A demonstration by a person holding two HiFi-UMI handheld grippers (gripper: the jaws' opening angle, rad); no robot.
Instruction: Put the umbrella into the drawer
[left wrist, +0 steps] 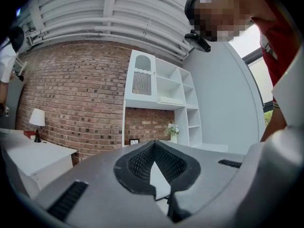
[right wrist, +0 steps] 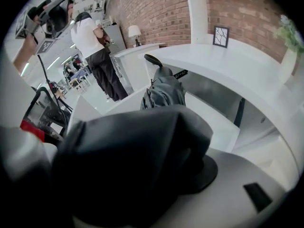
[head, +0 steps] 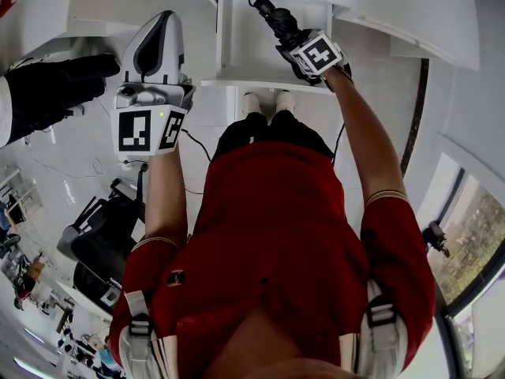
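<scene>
A dark folded umbrella [head: 278,20] is clamped in my right gripper [head: 298,50], which is shut on it. It hangs over the open white drawer [head: 237,46] in front of the person's feet. In the right gripper view the umbrella [right wrist: 162,91] fills the jaws and runs forward, its curved handle end [right wrist: 153,60] pointing away. My left gripper [head: 163,18] is raised at the upper left, away from the drawer. Its black pads [left wrist: 137,163] meet with nothing between them, so the left gripper [left wrist: 153,148] is shut.
A black-sleeved arm [head: 55,85] reaches in from the left edge. A black office chair [head: 102,243] stands on the floor at lower left. A person in a white shirt [right wrist: 92,44] stands further back. A brick wall, white shelves [left wrist: 161,87] and a curved white counter [right wrist: 228,63] surround the spot.
</scene>
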